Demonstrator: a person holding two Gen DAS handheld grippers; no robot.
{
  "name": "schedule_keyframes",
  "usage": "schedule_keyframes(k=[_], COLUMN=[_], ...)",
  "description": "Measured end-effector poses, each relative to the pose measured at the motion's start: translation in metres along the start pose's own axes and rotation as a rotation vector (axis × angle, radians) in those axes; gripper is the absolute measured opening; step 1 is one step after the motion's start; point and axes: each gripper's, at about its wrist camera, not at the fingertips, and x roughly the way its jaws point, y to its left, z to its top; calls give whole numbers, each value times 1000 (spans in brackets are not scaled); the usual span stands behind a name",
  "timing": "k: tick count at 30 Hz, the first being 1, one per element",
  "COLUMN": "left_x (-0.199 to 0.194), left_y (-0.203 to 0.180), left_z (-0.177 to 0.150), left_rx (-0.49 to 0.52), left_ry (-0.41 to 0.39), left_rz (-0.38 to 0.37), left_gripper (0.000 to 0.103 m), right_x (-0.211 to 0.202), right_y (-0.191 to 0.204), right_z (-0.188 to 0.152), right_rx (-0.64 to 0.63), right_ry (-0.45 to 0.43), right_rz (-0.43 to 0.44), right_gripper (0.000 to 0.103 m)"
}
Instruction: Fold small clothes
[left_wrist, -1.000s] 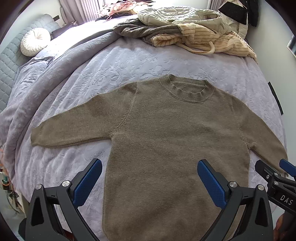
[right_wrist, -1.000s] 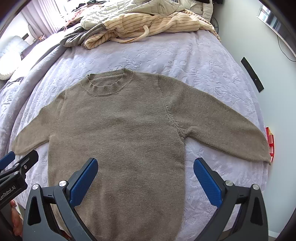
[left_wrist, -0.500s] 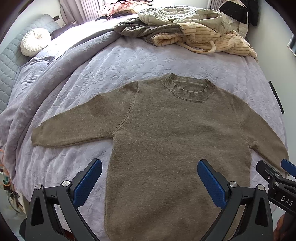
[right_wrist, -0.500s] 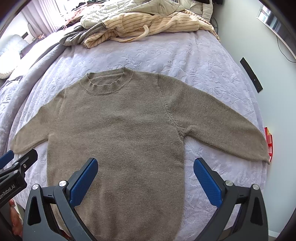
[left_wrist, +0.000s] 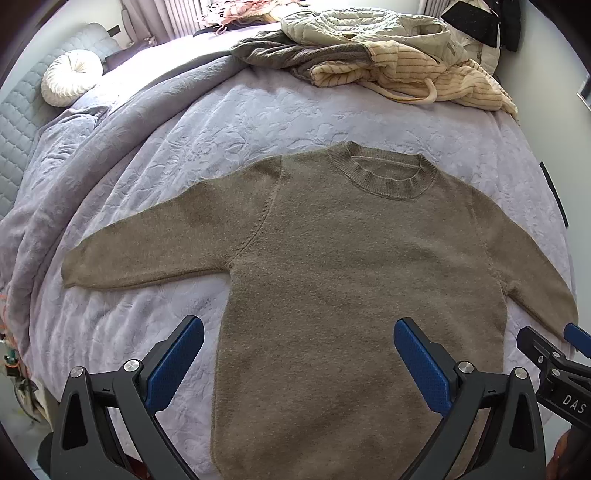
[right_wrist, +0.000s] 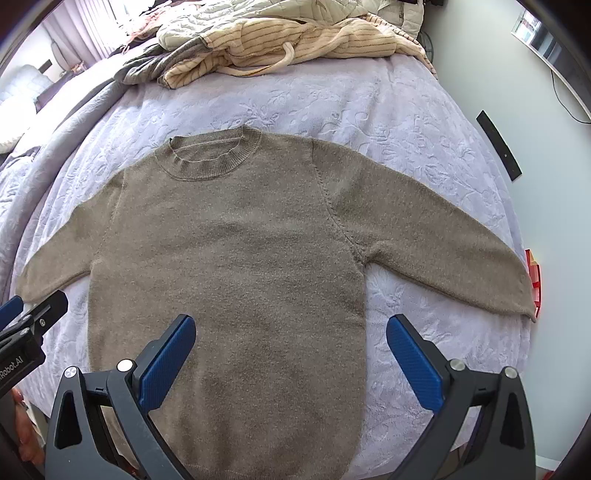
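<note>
A brown knit sweater (left_wrist: 351, 266) lies flat, front up, on the lavender bedspread (left_wrist: 229, 122), both sleeves spread out to the sides, collar away from me. It also fills the right wrist view (right_wrist: 240, 258). My left gripper (left_wrist: 298, 354) is open and empty, held above the sweater's lower left side. My right gripper (right_wrist: 291, 350) is open and empty above the sweater's lower right side. The right gripper's tip shows at the right edge of the left wrist view (left_wrist: 550, 358); the left gripper's tip shows at the left edge of the right wrist view (right_wrist: 33, 314).
A pile of other clothes (left_wrist: 391, 66), with a striped cream garment (right_wrist: 306, 44) and a quilted jacket, lies at the far end of the bed. A round white cushion (left_wrist: 70, 81) sits far left. A wall (right_wrist: 535, 122) runs along the bed's right edge.
Both grippers have shifted slightly; the sweater sits a little lower and to the side in the views. The sweater itself has not moved. Both stay open.
</note>
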Motion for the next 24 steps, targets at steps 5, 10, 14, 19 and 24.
schedule_keyframes(k=[5,10,14,19,24], left_x=[3,7,9,13,18], left_y=[7,15,22,29,37], left_z=[-1,-1,0,1,2], left_rx=[-12,-30,-43,-54,-71], left_ry=[5,7,7,8,15], left_rz=[-4,-10,-15,-23,-35], left_gripper=[103,103,103,103,103], right_x=[0,0,0,0,-1], right_y=[2,7,10,18,28], right_z=[-1,-2,-3,-2,-2], right_rx=[-4,-8,-13,-17,-31], right_ry=[2,6,11,16,13], right_rz=[-10,-18,-26,-30,-32], right_gripper=[103,103,103,103,103])
